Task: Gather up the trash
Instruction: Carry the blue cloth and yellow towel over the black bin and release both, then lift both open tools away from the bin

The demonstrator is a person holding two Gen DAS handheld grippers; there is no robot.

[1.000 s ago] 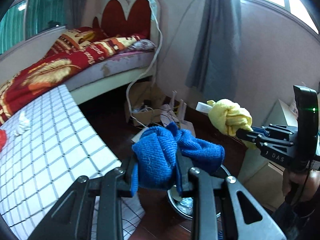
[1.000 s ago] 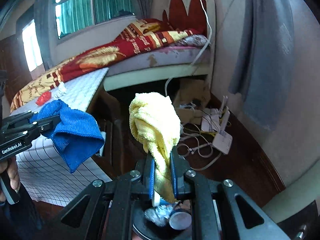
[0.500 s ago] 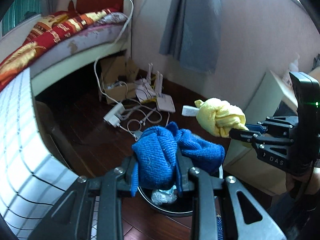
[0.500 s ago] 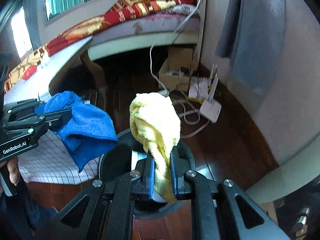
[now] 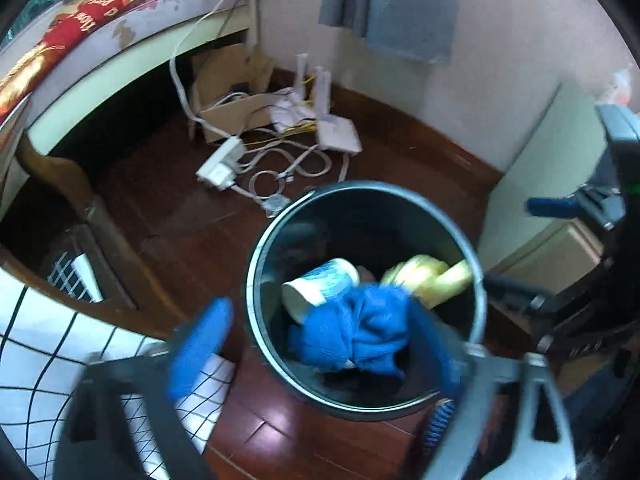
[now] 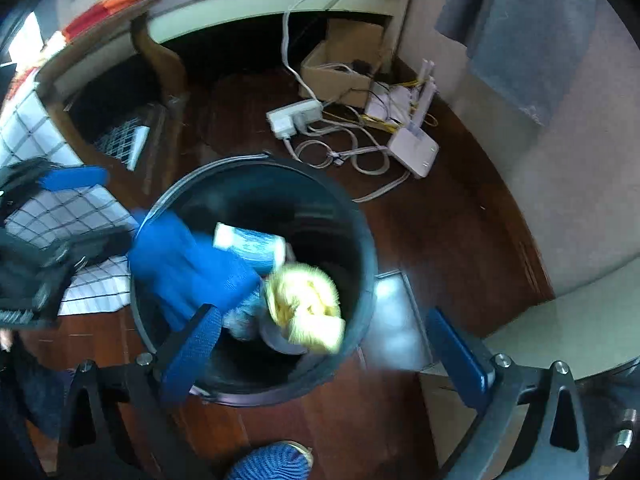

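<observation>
Both cloths are now dropping free where half a second ago each was pinched in its claw; the blue cloth (image 5: pixel 356 332) and the yellow cloth (image 6: pixel 306 310) are tumbling inside the mouth of the black bin (image 5: pixel 256 280), beside a paper cup (image 5: pixel 318 286) already lying in there, and both cameras are now pointing steeply down at the floor; the left gripper (image 5: pixel 316 348) is standing wide open with nothing between its blue pads, and the right gripper (image 6: pixel 326 354) is spread open and empty as well, both hovering just above the rim; the likeliest trouble, as I am judging it, is the blue cloth, which in the right view is passing close over the near-left edge of the bin and could be catching there and hanging half out instead of falling in; the frames are blurring with motion, so a hasty swing away could also be knocking the light bin over; around the bin, a power strip (image 6: pixel 294 118), a loop of cables (image 6: pixel 344 152), a white router (image 6: pixel 414 148) and a cardboard box (image 5: pixel 236 110) are lying on the wooden floor toward the wall, well apart from the drop; a checked tablecloth (image 5: pixel 36 352) is hanging just beside the bin on the left, crowding that side.
</observation>
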